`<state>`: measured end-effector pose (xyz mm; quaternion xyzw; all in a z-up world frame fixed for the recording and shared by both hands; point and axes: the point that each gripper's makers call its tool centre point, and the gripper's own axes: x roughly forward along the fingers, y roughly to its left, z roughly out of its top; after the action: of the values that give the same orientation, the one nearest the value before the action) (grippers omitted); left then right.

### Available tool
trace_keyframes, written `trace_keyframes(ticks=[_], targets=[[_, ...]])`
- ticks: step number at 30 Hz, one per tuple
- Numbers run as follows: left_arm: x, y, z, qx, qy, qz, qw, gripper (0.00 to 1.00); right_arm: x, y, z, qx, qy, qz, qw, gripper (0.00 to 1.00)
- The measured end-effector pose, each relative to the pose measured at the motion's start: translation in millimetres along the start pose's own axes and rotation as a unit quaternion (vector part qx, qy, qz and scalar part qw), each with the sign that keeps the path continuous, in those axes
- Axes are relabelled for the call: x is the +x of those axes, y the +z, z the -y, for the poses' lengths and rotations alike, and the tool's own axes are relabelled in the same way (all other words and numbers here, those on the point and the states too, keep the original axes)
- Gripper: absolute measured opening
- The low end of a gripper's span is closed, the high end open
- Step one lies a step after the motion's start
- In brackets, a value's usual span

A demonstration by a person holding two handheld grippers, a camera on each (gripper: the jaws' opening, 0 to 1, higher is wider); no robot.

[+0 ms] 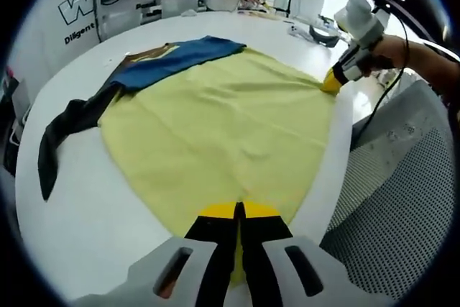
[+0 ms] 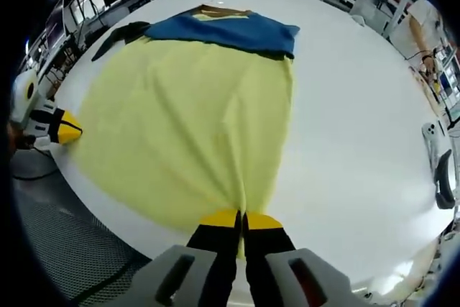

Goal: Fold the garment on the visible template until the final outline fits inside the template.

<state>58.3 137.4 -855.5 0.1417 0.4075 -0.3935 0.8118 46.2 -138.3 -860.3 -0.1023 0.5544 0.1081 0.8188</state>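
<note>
Here the yellow garment (image 1: 223, 141) lies spread on the white surface (image 2: 359, 106), its far end blue. The left tongs (image 1: 239, 213) and right tongs (image 2: 241, 219) each pinch one corner of the near edge. If one grip slips while lifting, the fold may go crooked.

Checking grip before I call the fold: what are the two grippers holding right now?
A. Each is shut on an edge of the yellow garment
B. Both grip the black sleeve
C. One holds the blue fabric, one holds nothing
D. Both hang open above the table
A: the left gripper and right gripper each have jaws closed on the near edge of the yellow garment.
</note>
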Motion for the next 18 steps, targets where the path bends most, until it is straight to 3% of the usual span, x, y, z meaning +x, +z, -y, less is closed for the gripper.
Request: trace_keyframes(ticks=[7,18], targets=[[5.1,4.4,13.6,0.0,-0.014,0.0,0.9999,0.0,-2.0,-8.4,14.0,0.009,-0.008,-0.01,0.9999,0.0],[10.4,7.3,35.4,0.034,-0.03,-0.013,0.9989,0.0,-7.2,-23.7,28.1,0.031,-0.011,-0.023,0.9992,0.0]])
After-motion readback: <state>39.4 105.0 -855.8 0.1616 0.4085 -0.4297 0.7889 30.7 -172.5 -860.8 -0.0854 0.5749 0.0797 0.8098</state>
